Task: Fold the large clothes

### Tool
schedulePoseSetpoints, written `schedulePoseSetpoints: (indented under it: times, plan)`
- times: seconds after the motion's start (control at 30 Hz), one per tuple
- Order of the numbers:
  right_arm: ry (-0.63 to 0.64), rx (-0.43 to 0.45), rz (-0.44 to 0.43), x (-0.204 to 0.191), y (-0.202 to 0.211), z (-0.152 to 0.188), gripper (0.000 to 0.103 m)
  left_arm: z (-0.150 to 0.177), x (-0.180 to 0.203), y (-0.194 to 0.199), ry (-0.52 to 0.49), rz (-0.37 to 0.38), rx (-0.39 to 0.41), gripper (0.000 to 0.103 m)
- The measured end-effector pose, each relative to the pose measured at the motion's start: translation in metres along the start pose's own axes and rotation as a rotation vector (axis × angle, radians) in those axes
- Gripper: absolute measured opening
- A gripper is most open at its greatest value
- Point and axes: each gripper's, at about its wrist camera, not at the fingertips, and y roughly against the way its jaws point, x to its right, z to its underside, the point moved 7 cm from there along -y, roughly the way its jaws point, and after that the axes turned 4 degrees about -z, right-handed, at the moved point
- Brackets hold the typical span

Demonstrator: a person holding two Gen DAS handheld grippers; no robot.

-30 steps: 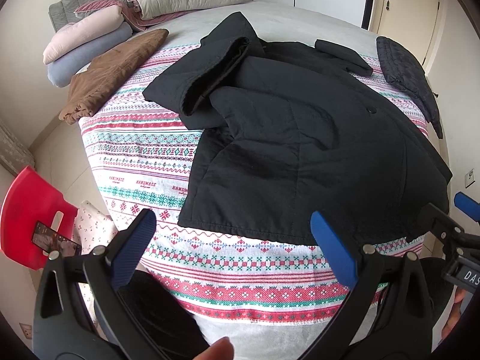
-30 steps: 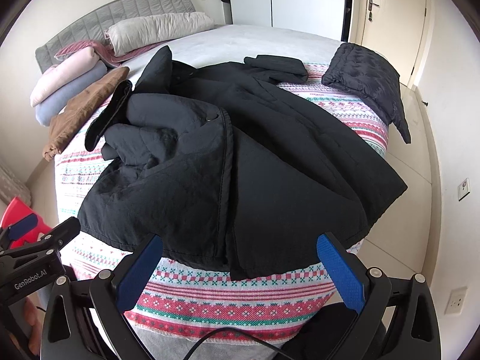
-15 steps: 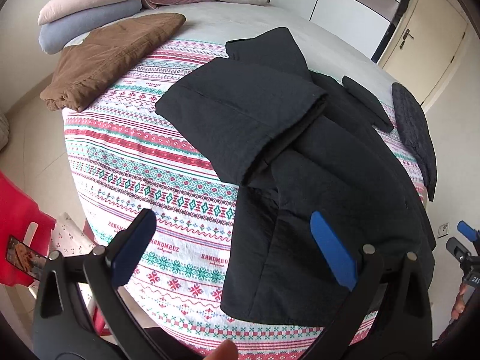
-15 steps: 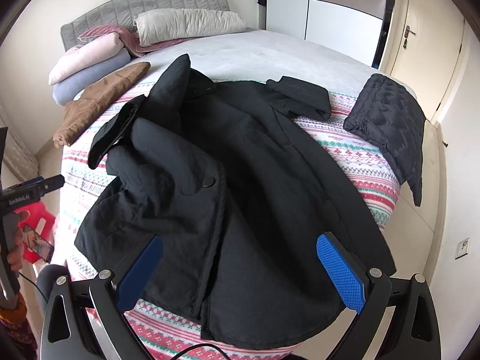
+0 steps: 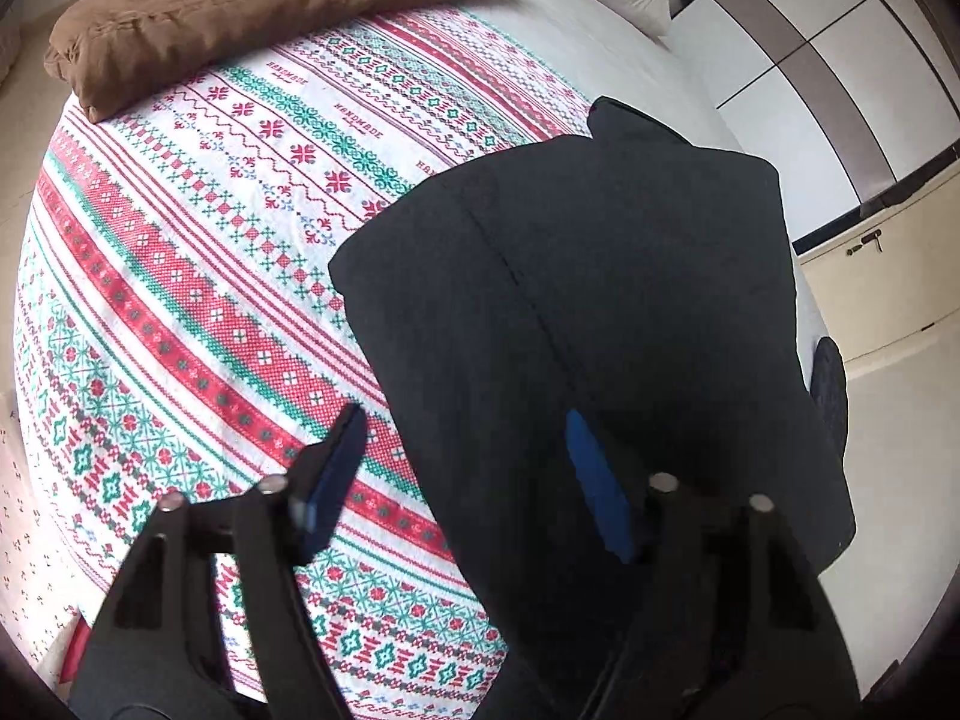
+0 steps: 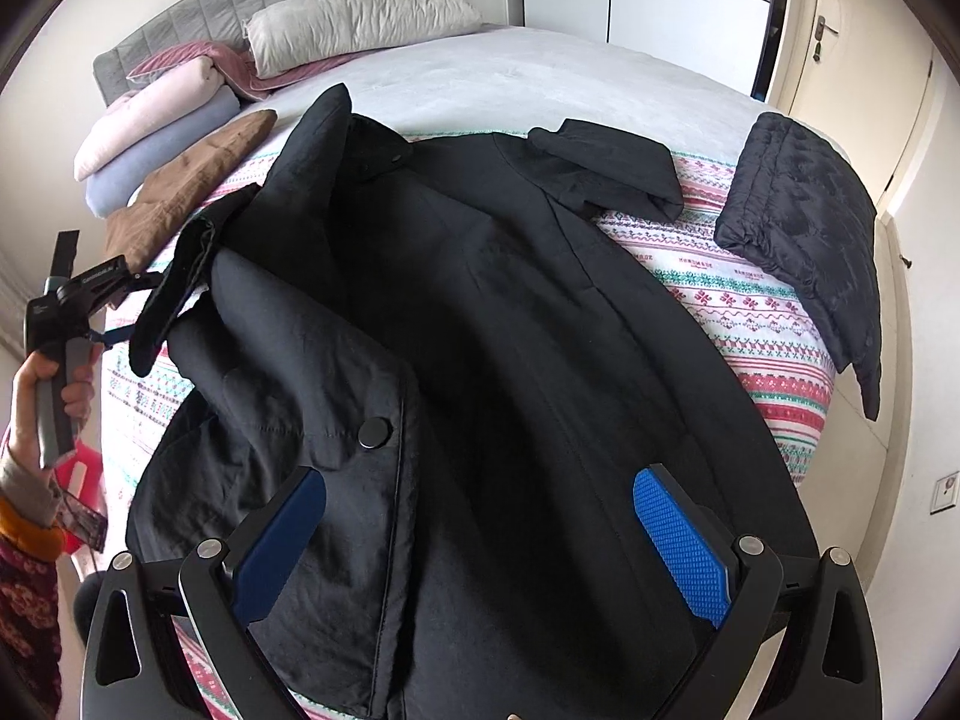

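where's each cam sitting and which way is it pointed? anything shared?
Left wrist: low over the bed's side, facing the black coat edge on the patterned blanket; shows the left gripper, jaws open.
Right wrist: at the bed's foot, facing the headboard along the coat; shows the right gripper, jaws open, plus the left hand.
Shared: coat, blanket, brown garment.
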Motion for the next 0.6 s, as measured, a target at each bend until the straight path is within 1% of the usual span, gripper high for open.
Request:
schedulePoseSetpoints:
  times: [0.03,0.07,0.1,0.13,0.23,0.33,0.4,0.43,0.5,0.6]
  plan:
    - [-0.005,-0.006,0.002,0.002,-0.003,-0.001,0.103,-0.005,0.0,0.002,0.008,0.004,0.004,0.019]
    - [-0.01,-0.006,0.0,0.004,-0.004,-0.003,0.103,-0.007,0.0,0.004,0.014,-0.008,0.001,0.005]
    - [-0.015,0.001,-0.005,0.004,-0.005,-0.005,0.103,-0.012,0.0,0.012,0.017,-0.013,0.026,0.005]
    - [-0.019,0.007,-0.012,0.006,-0.005,-0.007,0.103,-0.017,0.0,0.025,0.009,-0.031,0.076,0.005]
    - [-0.023,0.02,-0.02,0.009,-0.006,-0.014,0.103,-0.036,-0.005,0.08,-0.025,-0.103,0.265,0.004]
    - [-0.007,0.017,-0.033,0.006,-0.008,-0.021,0.103,-0.053,-0.024,0.14,-0.025,-0.19,0.434,0.004]
    - [0.014,0.014,-0.035,0.002,-0.01,-0.026,0.103,-0.063,-0.043,0.176,-0.023,-0.253,0.529,0.004]
    - [0.026,0.012,-0.04,-0.001,-0.011,-0.029,0.103,-0.064,-0.053,0.191,-0.025,-0.288,0.559,0.004]
    - [0.044,0.01,-0.056,-0.006,-0.014,-0.035,0.103,-0.064,-0.074,0.211,-0.031,-0.34,0.578,0.004]
    - [0.042,0.007,-0.103,-0.011,-0.02,-0.048,0.103,-0.055,-0.105,0.219,-0.041,-0.405,0.555,0.004]
